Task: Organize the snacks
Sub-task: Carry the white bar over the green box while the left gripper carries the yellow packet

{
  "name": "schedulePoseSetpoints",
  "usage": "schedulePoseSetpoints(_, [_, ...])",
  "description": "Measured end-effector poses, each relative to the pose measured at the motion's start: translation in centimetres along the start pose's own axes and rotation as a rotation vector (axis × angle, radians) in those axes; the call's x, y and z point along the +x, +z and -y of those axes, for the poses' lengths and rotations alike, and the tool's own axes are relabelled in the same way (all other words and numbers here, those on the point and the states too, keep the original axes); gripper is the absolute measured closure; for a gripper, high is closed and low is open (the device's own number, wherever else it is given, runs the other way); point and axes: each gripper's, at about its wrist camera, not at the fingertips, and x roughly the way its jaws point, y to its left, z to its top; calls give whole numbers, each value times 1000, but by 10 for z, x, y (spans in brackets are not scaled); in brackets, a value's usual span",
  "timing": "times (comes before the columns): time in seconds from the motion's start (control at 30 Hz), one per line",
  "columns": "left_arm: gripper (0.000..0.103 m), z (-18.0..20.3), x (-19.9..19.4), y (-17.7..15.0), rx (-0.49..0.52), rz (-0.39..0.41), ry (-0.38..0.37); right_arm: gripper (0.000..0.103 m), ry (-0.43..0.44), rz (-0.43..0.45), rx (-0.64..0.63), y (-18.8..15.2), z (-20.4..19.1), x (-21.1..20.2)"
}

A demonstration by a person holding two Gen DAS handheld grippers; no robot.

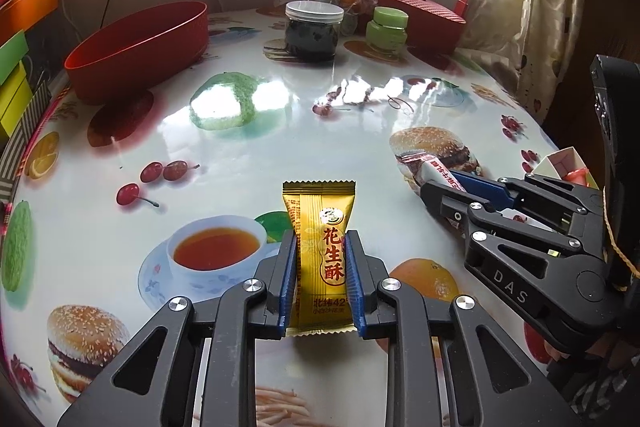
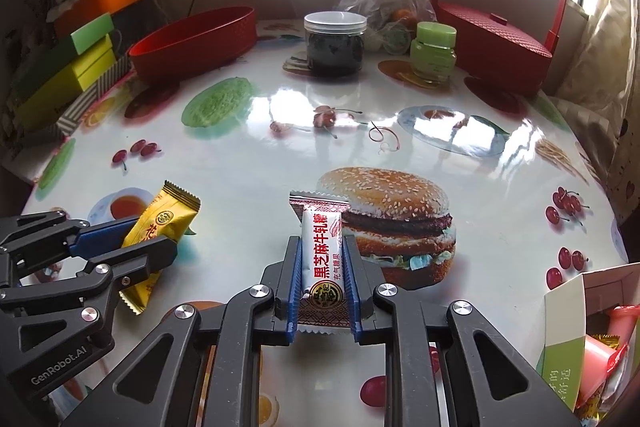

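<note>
In the left wrist view, the left gripper is squeezed shut on a yellow candy. The candy stands up between the blue pads, in front of the red bowl and well apart from it. The table under it is shiny, with food pictures on it. To the right of the yellow candy, the right gripper pinches a white candy.

In the right wrist view, the right gripper is clamped on the white candy, which points toward the red bowl far behind. The left gripper holds the yellow candy off to the left. A paper box with more snacks sits at the right edge.

The wrappers look slippery and puffy. I think a candy could slide out if the squeeze gets loose on the way to the bowl. A squeeze that is too hard could crush the sweet inside. The two grippers are near each other, so they could bump.
</note>
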Motion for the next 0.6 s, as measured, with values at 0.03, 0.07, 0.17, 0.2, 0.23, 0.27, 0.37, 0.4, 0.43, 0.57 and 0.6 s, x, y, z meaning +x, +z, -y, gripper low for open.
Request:
schedulePoseSetpoints(0.03, [79, 0, -1, 0, 0, 1, -1, 85, 1, 2, 1, 0, 0, -1])
schedulePoseSetpoints(0.07, [79, 0, -1, 1, 0, 3, -1, 85, 1, 4, 2, 0, 0, -1])
schedulePoseSetpoints(0.17, [79, 2, -4, 2, 3, 9, 0, 85, 0, 10, 7, 0, 1, -4])
schedulePoseSetpoints(0.2, [79, 2, -5, 2, 4, 11, 0, 85, 0, 12, 9, 0, 2, -6])
schedulePoseSetpoints(0.23, [79, 2, -6, 2, 5, 12, 0, 85, 1, 15, 11, 0, 2, -7])
schedulePoseSetpoints(0.27, [79, 3, -7, 2, 6, 14, 0, 85, 1, 18, 13, -1, 3, -8])
schedulePoseSetpoints(0.37, [79, 5, -10, 3, 9, 22, -1, 85, -1, 25, 17, -1, 4, -13])
schedulePoseSetpoints(0.4, [79, 6, -12, 4, 10, 26, -2, 85, -1, 29, 18, -1, 4, -14])
schedulePoseSetpoints(0.43, [79, 7, -13, 4, 12, 29, -3, 85, -1, 31, 19, -1, 5, -16])
schedulePoseSetpoints(0.57, [79, 9, -16, 3, 13, 31, -5, 85, -3, 41, 26, -3, 6, -22])
schedulePoseSetpoints(0.6, [79, 10, -17, 4, 13, 31, -6, 85, -3, 42, 27, -3, 7, -23])
